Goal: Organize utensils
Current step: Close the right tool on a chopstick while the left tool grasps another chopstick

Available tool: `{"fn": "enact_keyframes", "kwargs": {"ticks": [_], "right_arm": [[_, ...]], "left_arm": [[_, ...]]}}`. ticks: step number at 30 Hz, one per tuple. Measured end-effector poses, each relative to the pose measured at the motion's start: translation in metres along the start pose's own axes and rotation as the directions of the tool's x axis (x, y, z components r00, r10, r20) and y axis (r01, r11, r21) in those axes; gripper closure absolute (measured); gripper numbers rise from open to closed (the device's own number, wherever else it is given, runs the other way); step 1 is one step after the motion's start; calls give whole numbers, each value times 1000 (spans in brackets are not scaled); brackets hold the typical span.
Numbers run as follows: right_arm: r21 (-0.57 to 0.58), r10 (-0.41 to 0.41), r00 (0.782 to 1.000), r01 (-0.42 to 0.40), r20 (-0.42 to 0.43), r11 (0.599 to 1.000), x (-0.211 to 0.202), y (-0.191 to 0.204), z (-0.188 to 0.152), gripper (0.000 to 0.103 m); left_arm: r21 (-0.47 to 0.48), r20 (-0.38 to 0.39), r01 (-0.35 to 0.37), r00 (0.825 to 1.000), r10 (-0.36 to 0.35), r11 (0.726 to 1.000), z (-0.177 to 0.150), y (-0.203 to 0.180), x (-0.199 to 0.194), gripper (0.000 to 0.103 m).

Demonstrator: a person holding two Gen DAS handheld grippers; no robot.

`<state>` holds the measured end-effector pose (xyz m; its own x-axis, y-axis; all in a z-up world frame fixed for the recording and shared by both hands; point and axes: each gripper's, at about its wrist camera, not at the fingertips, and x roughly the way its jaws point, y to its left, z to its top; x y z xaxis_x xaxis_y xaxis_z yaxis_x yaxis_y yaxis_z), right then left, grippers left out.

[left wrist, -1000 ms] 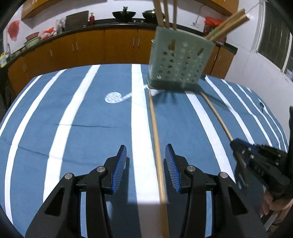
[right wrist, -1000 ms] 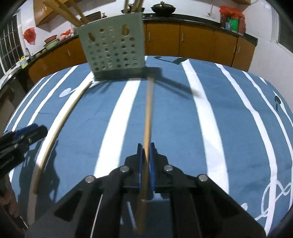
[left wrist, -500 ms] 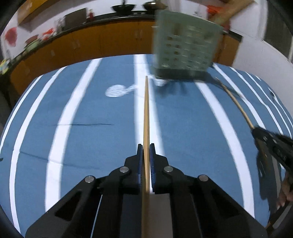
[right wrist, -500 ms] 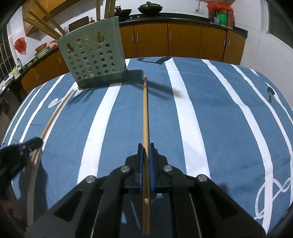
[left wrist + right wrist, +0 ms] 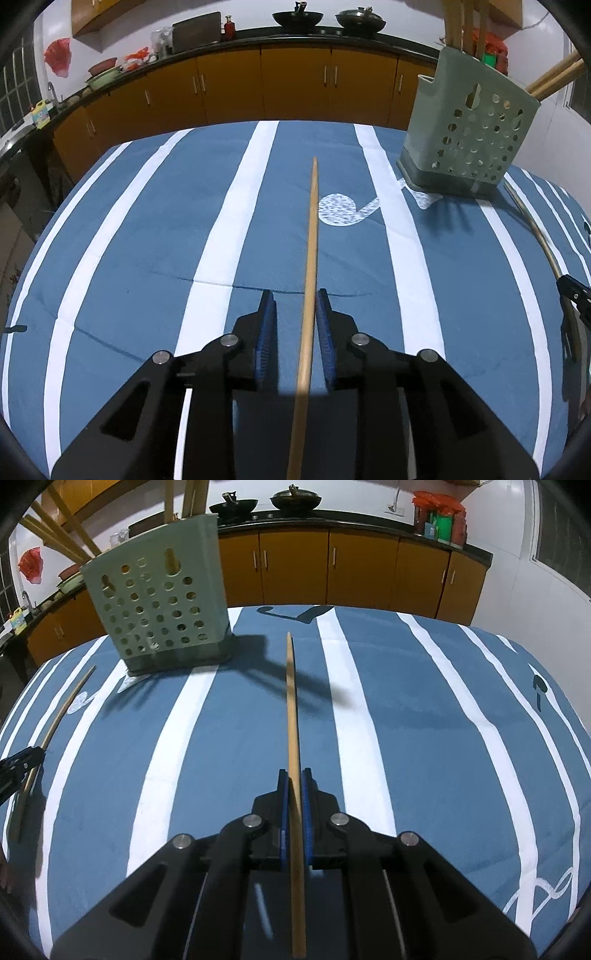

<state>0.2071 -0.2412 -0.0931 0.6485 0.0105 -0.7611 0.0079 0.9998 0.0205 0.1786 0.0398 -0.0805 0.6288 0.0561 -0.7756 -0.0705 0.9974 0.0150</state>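
A pale green perforated utensil holder [image 5: 469, 147] stands on the blue striped tablecloth [image 5: 129, 240] with several wooden chopsticks in it; it also shows in the right wrist view [image 5: 159, 609]. My left gripper [image 5: 294, 306] has a wooden chopstick [image 5: 311, 236] between its blue pads, which stand slightly apart with the stick against the right pad. My right gripper [image 5: 293, 777] is shut on another wooden chopstick [image 5: 291, 709], held above the cloth and pointing forward. Each gripper shows at the edge of the other's view, the right one [image 5: 572, 291] and the left one [image 5: 18, 764].
Orange kitchen cabinets [image 5: 332, 565] with a black counter, woks and pots run behind the table. The tablecloth [image 5: 406, 738] has white stripes and music-note prints. A window is at the far left of the left wrist view.
My left gripper closed around the chopstick that lay on the cloth, then lifted and swung left, with its pads now a little apart. My right gripper keeps its chopstick and has raised it.
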Motion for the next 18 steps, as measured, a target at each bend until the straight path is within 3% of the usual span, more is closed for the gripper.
{"fn": "enact_keyframes", "kwargs": {"ticks": [7,18], "right_arm": [[-2,-9,1000,9,8,1000,3,-1,2,93],[5,-2,1000,2,8,1000,4,-2,1,93]], "left_arm": [[13,-3,8,1000,-7,1000,3,-3,3,70],[11,-3,12,1000,-12,1000,2,-3,3,70]]}}
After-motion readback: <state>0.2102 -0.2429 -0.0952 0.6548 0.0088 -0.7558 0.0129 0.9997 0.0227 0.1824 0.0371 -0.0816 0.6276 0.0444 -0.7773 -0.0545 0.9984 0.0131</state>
